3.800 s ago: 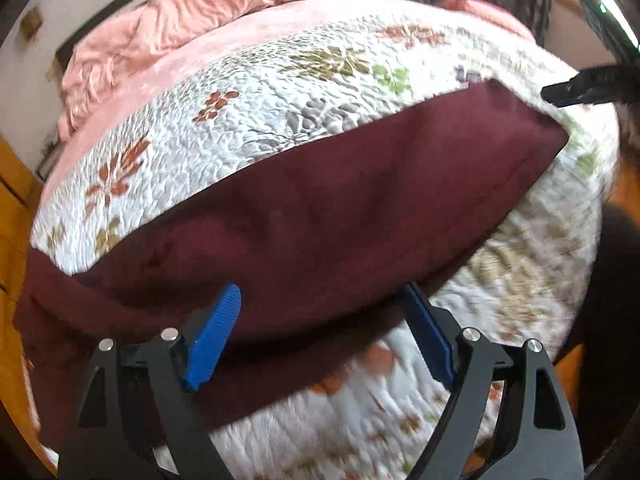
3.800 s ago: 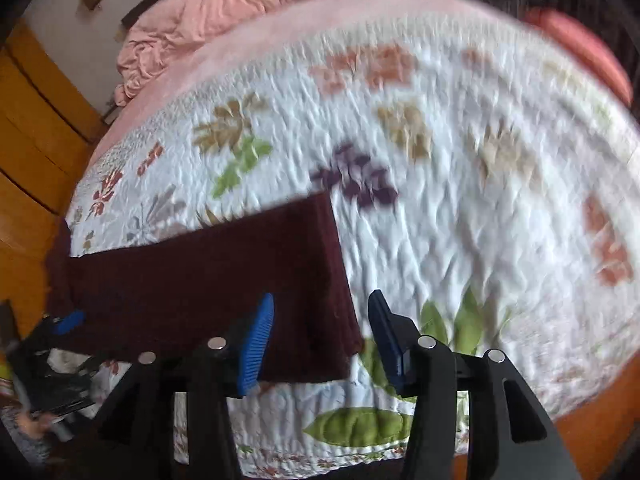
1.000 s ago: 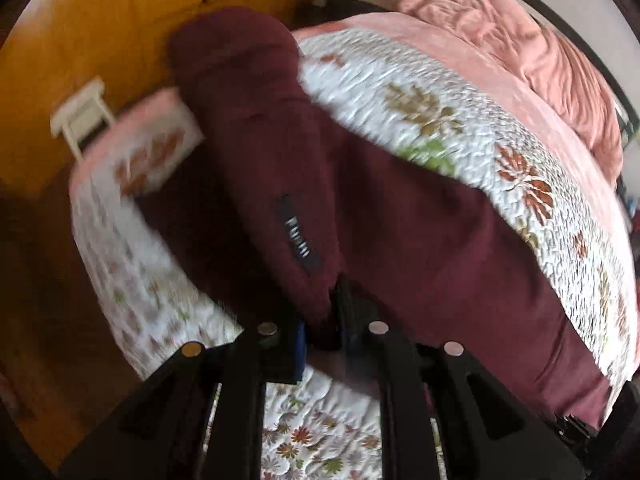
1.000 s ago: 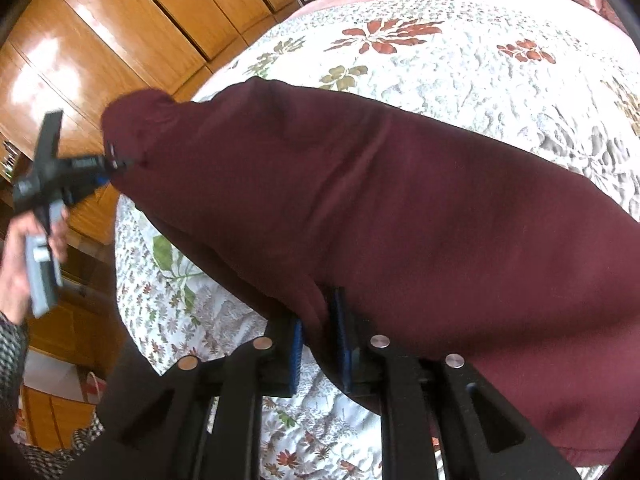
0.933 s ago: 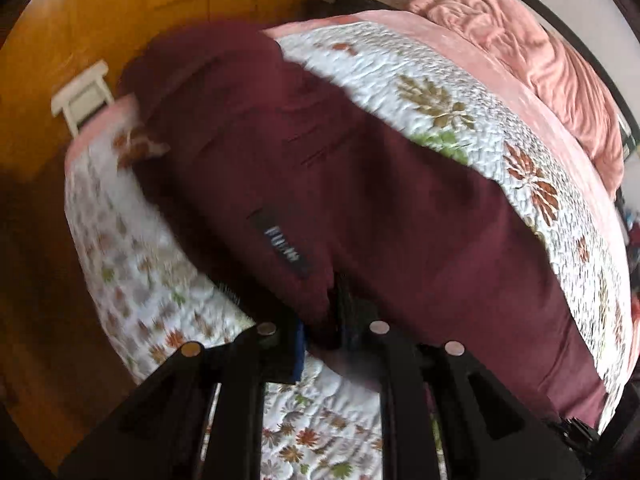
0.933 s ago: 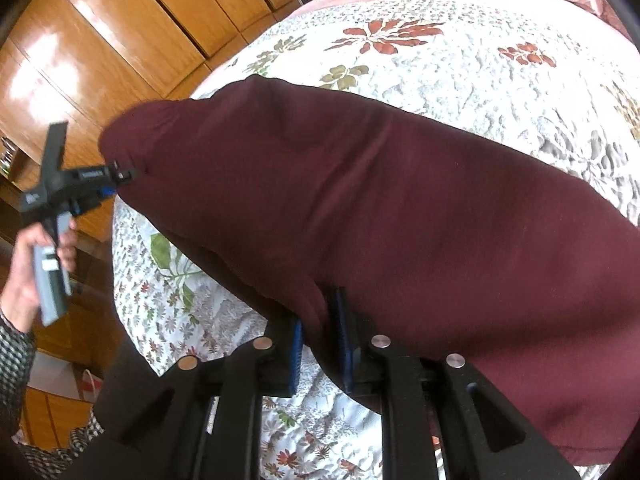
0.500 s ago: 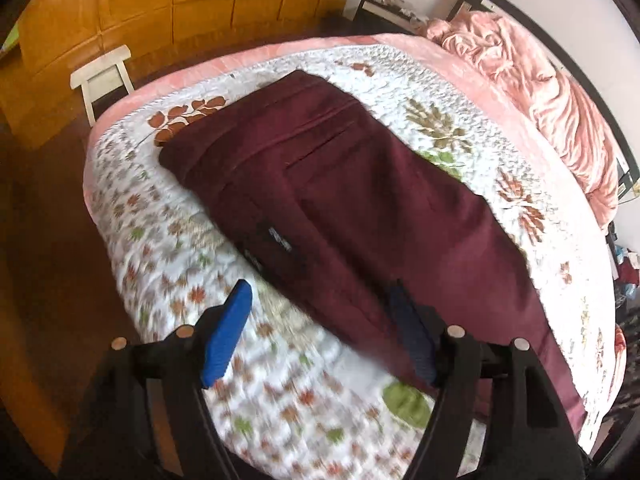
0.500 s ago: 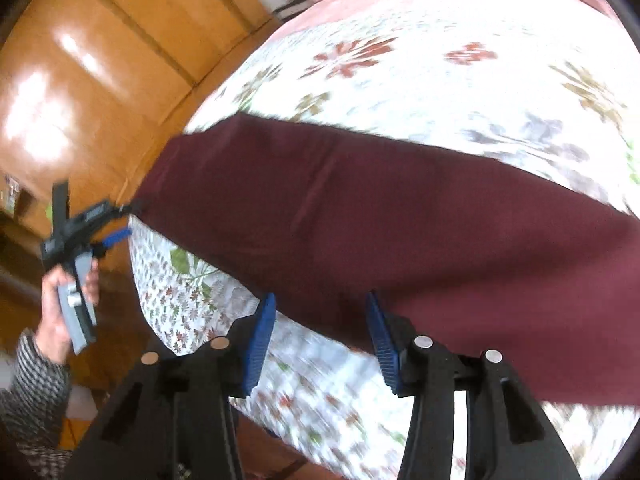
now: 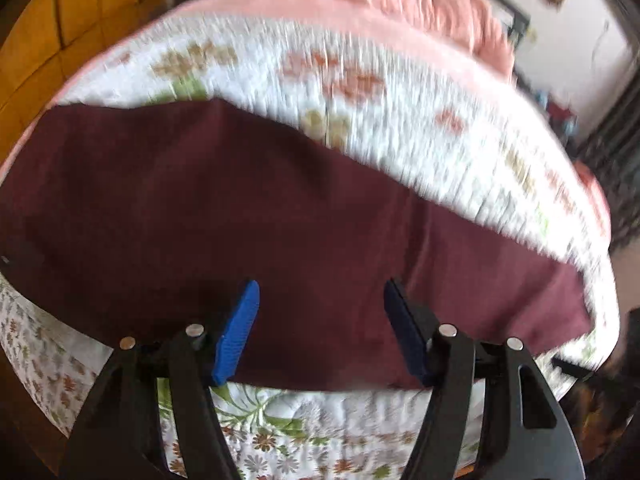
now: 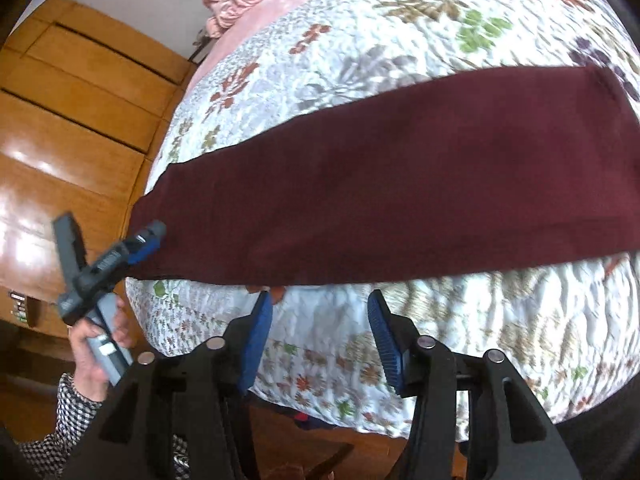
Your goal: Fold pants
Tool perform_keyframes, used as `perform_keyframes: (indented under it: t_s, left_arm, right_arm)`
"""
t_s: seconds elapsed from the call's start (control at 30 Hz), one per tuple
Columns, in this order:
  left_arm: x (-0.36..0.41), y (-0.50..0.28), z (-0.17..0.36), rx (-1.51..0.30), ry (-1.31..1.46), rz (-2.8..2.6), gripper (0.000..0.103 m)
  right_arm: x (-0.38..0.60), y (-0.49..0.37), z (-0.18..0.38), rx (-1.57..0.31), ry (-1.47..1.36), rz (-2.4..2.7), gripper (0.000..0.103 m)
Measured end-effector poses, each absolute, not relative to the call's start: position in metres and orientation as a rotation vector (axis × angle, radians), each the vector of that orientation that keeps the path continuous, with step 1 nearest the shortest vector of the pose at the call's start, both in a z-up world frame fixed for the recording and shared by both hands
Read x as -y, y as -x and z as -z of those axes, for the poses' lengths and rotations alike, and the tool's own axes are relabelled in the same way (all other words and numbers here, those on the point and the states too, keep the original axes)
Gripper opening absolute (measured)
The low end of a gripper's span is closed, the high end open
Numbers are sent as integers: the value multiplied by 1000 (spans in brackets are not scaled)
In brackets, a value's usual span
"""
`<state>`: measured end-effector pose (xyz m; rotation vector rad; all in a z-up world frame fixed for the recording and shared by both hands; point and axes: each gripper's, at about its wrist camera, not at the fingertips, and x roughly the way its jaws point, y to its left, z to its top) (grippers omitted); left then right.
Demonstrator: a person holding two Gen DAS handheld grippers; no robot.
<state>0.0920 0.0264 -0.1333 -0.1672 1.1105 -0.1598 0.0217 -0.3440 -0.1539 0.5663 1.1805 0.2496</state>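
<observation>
The pants [image 10: 384,192] have been released and are laid as a long maroon strip across the quilted bed [image 10: 400,40], so one lengthwise fold is judged done. The left gripper [image 9: 320,328] is closing slightly, the right gripper [image 10: 320,336] opening, both spread and empty. The left view is blurred, and the strip's right end is cut off.

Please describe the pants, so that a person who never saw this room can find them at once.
Look at the bed with the white floral quilt. Across its near part lies a long flat band of cloth, the pants. They are plain dark maroon, the only unpatterned thing on the quilt.
</observation>
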Motion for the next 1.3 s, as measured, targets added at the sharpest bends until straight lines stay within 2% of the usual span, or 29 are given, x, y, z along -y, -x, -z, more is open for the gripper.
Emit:
perform_keyframes:
  t_s: [0.07, 0.17, 0.27, 0.3, 0.37, 0.47, 0.53, 0.63, 0.7, 0.8, 1.07, 1.2, 1.3]
  left_arm:
    - [-22, -87, 156, -1148, 82, 151, 63]
    - [-21, -76, 150, -1099, 48, 159, 64]
    - [-23, -71, 136, -1075, 173, 214, 76]
    - [-19, -69, 132, -1072, 186, 235, 80]
    - [-7, -67, 130, -1074, 176, 275, 82]
    - [16, -66, 137, -1096, 128, 314, 86]
    - [27, -68, 145, -1110, 93, 311, 88]
    - [33, -67, 148, -1106, 76, 294, 89]
    - [33, -69, 149, -1111, 74, 287, 89]
    - [33, -77, 147, -1118, 88, 281, 89]
    - [47, -78, 111, -958, 104, 292, 89]
    - [66, -82, 154, -1088, 55, 300, 89]
    - [84, -74, 167, -1042, -91, 292, 90]
  right_arm:
    - [353, -21, 158, -1183, -596, -228, 59]
    - [375, -14, 167, -1184, -654, -173, 60]
    - [396, -7, 175, -1155, -774, -180, 61]
    - [405, -6, 177, -1137, -818, -164, 68]
    - [418, -5, 180, -1107, -841, -110, 72]
    - [442, -9, 191, -1048, -958, -89, 70]
    - [458, -12, 195, -1000, -1021, -73, 66]
    - [475, -15, 197, -944, -1080, -18, 48]
    - [485, -17, 202, -929, -1112, 14, 31]
    - [490, -20, 200, -916, -1078, 4, 18]
    - [492, -2, 103, -716, -812, -80, 14]
    - [514, 1, 134, -819, -793, 68, 14]
    - [517, -10, 175, -948, -809, 129, 16]
